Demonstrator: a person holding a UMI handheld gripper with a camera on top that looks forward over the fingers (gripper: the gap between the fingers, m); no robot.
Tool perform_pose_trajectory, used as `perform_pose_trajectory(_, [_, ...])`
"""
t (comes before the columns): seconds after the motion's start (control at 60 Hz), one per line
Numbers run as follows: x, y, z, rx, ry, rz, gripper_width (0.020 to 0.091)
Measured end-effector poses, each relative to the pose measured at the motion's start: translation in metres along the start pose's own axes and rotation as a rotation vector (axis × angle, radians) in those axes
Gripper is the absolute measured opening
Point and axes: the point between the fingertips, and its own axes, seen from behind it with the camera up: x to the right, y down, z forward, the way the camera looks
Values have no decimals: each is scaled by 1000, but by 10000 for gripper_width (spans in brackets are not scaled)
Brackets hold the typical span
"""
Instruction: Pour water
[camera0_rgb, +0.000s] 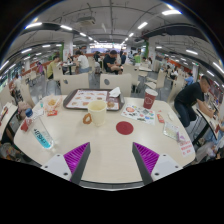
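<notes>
The tool (111, 158) gapes wide, holding nothing, with the water bottle (38, 133) off beyond its left finger.

Wide open bench (100, 140) just ahead of the tool (111, 158), nothing between the spread fingers. Further ahead, blocked by a pale cup (97, 111), a red coaster (124, 127) and a red cup (150, 99). Blue bottle (40, 136) crowding the left side.

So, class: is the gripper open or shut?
Open. The gripper holds nothing; its two fingers stand wide apart, with bare table showing between them.
</notes>
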Motion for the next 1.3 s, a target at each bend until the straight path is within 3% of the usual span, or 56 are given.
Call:
perform_pose_trajectory(0.283, [-23,26,-15,-26,4,-3,850])
perform_pose_trajectory(0.533, [-102,71,-21,-48,-76,-1,855])
perform_pose_trajectory(0.8, [-240,58,1,68,-242,-26,856])
perform_pose_trajectory(1.017, [-286,13,61,156,-178,38,850])
perform_pose_trajectory(1.1, [-291,-1,81,184,-152,64,797])
perform_pose_trajectory(1.217, [-305,-8,102,211,-150,34,584])
perform_pose_trajectory(1.3, [-301,-14,106,243,-122,11,560])
